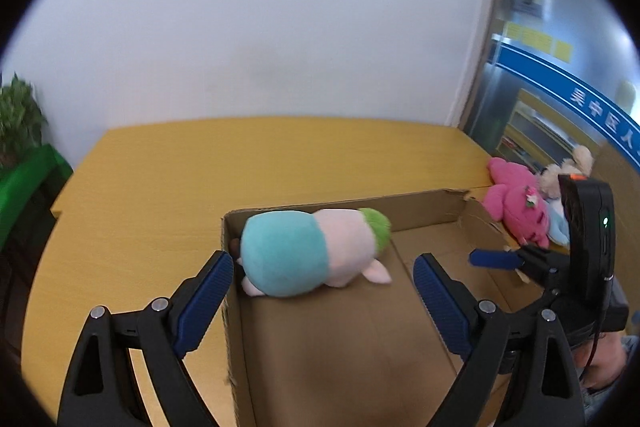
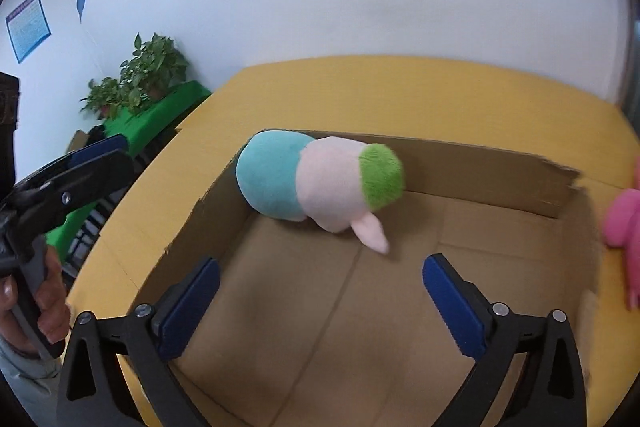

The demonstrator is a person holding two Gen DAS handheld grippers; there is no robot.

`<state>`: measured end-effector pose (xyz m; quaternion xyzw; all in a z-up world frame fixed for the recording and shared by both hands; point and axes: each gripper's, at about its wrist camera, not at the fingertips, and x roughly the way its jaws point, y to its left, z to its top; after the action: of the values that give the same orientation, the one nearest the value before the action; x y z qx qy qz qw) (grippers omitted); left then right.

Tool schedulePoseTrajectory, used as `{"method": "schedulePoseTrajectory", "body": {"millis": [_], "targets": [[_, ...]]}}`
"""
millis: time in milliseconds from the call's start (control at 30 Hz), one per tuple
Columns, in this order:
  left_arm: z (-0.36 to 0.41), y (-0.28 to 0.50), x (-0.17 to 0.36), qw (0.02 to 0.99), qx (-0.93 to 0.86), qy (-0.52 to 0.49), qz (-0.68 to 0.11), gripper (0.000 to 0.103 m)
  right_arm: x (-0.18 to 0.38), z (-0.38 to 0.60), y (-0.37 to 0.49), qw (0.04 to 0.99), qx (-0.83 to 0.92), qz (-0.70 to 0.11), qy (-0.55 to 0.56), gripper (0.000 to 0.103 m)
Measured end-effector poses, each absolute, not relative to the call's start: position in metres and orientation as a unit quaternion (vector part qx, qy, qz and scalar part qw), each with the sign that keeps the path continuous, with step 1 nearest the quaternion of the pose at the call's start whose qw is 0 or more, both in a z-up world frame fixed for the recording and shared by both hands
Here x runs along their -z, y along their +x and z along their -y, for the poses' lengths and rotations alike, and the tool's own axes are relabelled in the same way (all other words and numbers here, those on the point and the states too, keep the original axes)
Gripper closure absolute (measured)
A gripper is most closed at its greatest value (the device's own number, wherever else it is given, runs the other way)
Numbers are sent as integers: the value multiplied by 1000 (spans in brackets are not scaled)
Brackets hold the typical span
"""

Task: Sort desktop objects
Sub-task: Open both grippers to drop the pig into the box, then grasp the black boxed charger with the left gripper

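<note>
In the far left corner of the cardboard box lies a plush toy, teal, pale pink and green, pressed against the walls. The left gripper and the right gripper both hang spread wide over the box, nothing between their pads. On the desk just beyond the box sits a pink plush, partly hidden by the right gripper and cut off in the right view; a beige toy behind it is hard to make out.
</note>
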<state>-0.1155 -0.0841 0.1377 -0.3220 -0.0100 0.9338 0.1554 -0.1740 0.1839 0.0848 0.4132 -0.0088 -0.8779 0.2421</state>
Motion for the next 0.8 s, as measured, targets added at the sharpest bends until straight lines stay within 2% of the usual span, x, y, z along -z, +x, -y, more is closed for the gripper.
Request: {"method": "schedulePoseTrajectory", "body": {"millis": [167,300,367,433,467,500,533,567,600,667,700,733,800], "targets": [[49,-33,-153,155,-952,-263,-5,10,-111,-224,-89,209,902,18,378,0],[13,-7,-152,164,-952,-258,2,10,-123,-253,-33,177,922,-3,345,1],[1,4,-147,179,-949,-258,15,10,-126,-265,-10,165,929,-9,332,10],[-3,16,-142,177,-949,-258,30,13,-125,-271,7,167,930,-14,326,39],[-3,20,-140,176,-949,-258,40,15,-124,-274,14,167,929,-14,329,45],[-3,24,-139,179,-948,-259,46,32,-121,-276,19,166,927,-15,336,51],[-5,27,-137,184,-945,-265,52,62,-119,-279,24,164,926,-15,340,52],[-7,29,-135,189,-941,-276,55,74,-119,-283,29,164,925,-13,342,52],[-8,31,-132,193,-937,-287,56,80,-119,-286,34,168,925,-9,342,49],[-12,36,-130,200,-933,-293,52,76,-119,-295,41,172,925,4,339,23],[-14,41,-130,200,-934,-293,48,65,-118,-298,45,171,928,10,332,2],[-15,45,-130,194,-936,-291,45,41,-119,-301,49,169,930,10,326,0],[-14,52,-129,178,-942,-282,44,18,-119,-306,55,167,932,10,323,0]]}}
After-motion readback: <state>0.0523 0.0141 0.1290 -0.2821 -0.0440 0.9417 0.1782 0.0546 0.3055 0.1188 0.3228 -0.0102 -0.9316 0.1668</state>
